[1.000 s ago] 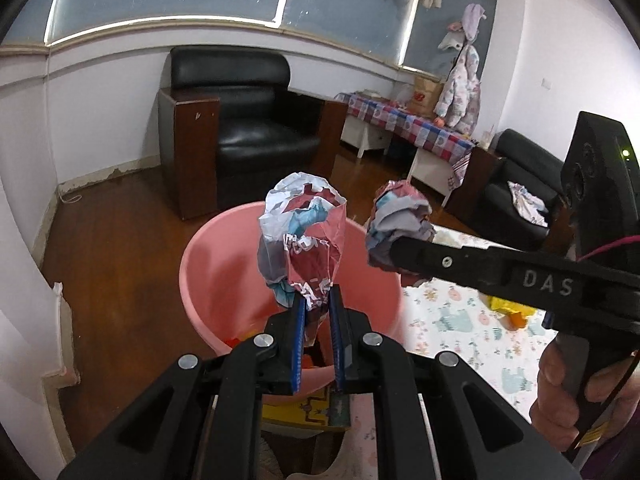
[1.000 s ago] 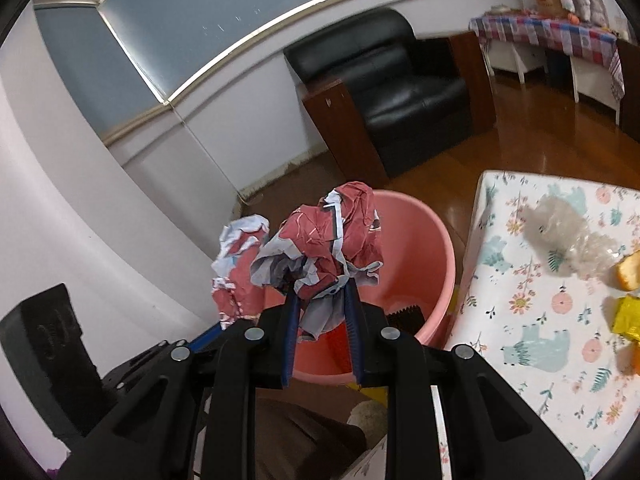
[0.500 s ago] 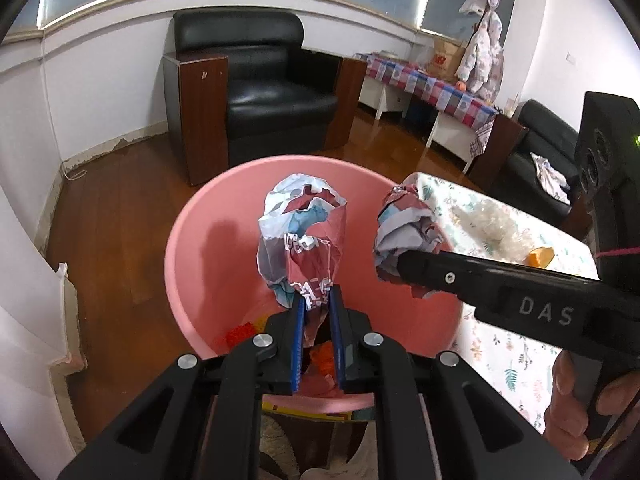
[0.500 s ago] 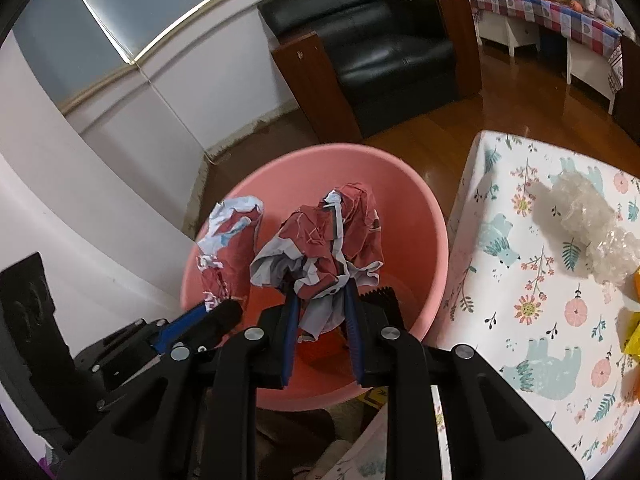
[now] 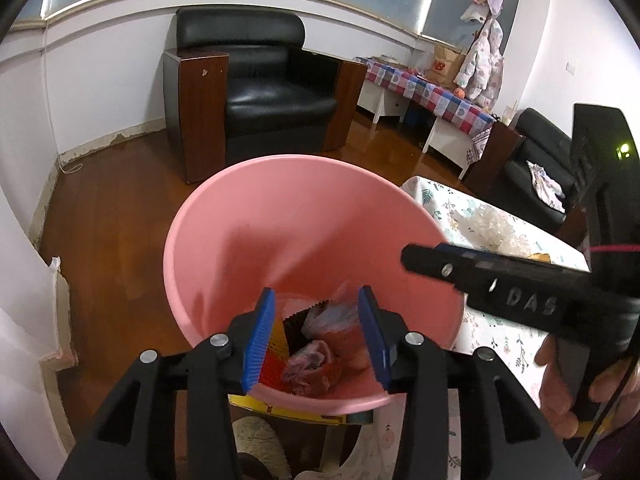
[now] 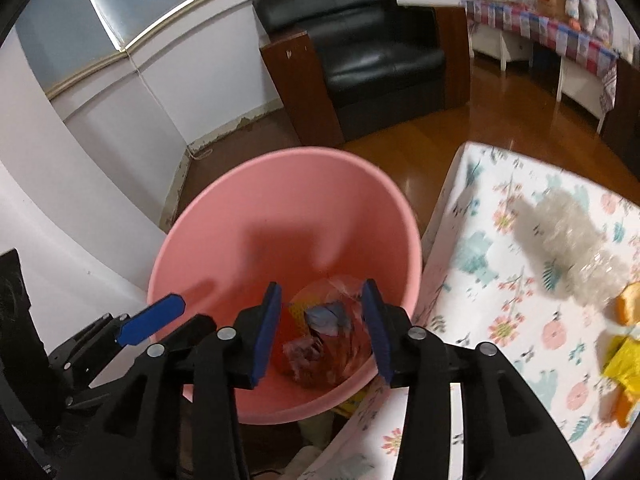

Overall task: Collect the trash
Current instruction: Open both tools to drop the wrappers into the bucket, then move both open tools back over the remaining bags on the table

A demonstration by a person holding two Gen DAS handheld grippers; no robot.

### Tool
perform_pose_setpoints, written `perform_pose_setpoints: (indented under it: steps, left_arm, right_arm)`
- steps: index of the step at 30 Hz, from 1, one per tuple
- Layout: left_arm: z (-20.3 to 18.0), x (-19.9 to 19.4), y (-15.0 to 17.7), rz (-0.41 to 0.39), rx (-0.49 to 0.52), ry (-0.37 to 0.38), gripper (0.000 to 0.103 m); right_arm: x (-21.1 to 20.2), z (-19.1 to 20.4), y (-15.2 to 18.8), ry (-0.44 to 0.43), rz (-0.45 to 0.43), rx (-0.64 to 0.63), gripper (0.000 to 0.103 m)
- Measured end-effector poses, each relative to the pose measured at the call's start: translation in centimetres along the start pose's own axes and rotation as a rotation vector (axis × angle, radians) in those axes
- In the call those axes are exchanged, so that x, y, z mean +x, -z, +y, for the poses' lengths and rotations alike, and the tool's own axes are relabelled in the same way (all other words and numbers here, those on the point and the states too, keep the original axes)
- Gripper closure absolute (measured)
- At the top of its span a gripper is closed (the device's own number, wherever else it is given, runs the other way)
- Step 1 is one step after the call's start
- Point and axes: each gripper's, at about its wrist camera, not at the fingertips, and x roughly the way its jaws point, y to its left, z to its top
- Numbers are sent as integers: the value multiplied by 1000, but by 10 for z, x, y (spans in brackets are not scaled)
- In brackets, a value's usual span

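Observation:
A pink bucket [image 5: 248, 248] stands on the floor beside the table; it also shows in the right wrist view [image 6: 240, 248]. My left gripper [image 5: 318, 332] is open and empty above its near rim. My right gripper [image 6: 322, 328] is open and empty over the bucket too. Crumpled red, white and blue wrappers [image 5: 316, 360] lie at the bucket's bottom among other trash, also seen in the right wrist view [image 6: 320, 344]. The right gripper's finger [image 5: 472, 276] crosses the left wrist view at right.
A table with a floral cloth [image 6: 520, 280] is right of the bucket, holding crumpled clear plastic [image 6: 572, 240], orange peel [image 6: 628, 308] and a yellow wrapper [image 6: 624, 364]. A black armchair [image 5: 260, 92] stands behind on the wood floor.
Both grippers opened and dropped their crumpled wrappers into the bucket. Both tilted down and moved closer over the bucket.

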Motion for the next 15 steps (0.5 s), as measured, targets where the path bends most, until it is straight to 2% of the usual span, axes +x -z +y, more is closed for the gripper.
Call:
perform_pose_setpoints:
  steps: [8,12,15]
  left_arm:
    - [-11,-17,11,-36,-10,2,61]
    - [-22,-23,13,-44,-19,0,61]
    - [-30,-26,12,-54,-28,-11,61]
  right_arm:
    - [-48,-22,0,-22,-119,44,60]
    - [-73,-32,-5,-74,-152,66,60]
    - [-80,-37,-13,-157,-128,77,60]
